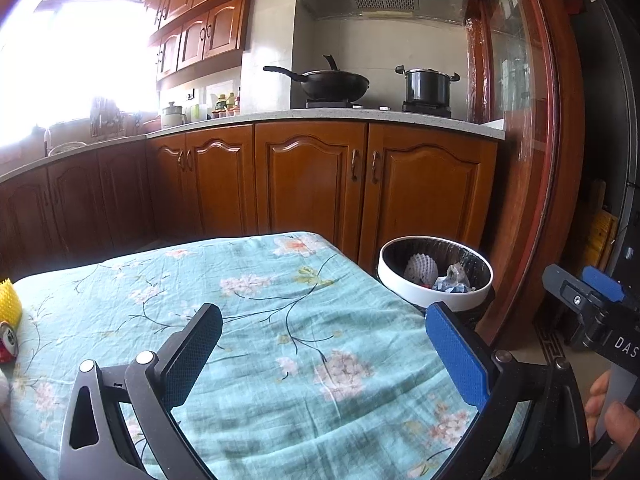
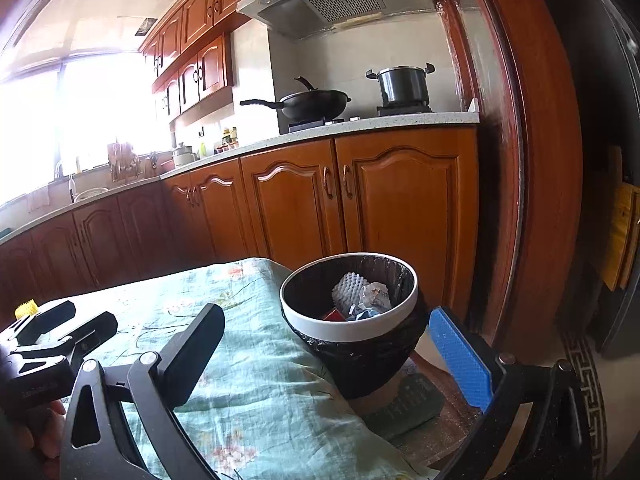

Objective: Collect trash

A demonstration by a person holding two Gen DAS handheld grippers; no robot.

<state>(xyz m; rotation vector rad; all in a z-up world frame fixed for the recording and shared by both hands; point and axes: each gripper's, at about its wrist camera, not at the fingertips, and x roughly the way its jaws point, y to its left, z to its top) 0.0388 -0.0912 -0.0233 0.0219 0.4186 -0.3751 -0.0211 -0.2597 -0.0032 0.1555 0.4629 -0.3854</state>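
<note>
A white-rimmed bin with a black liner stands off the table's right edge and holds white foam netting and crumpled wrappers. It also shows in the right wrist view. My left gripper is open and empty above the floral tablecloth. My right gripper is open and empty, just short of the bin. At the table's far left lie a yellow foam net and a red can, partly cut off.
Wooden cabinets run behind the table under a counter with a wok and a pot on the stove. A wooden door frame stands to the right. A dark slipper lies on the floor under the bin.
</note>
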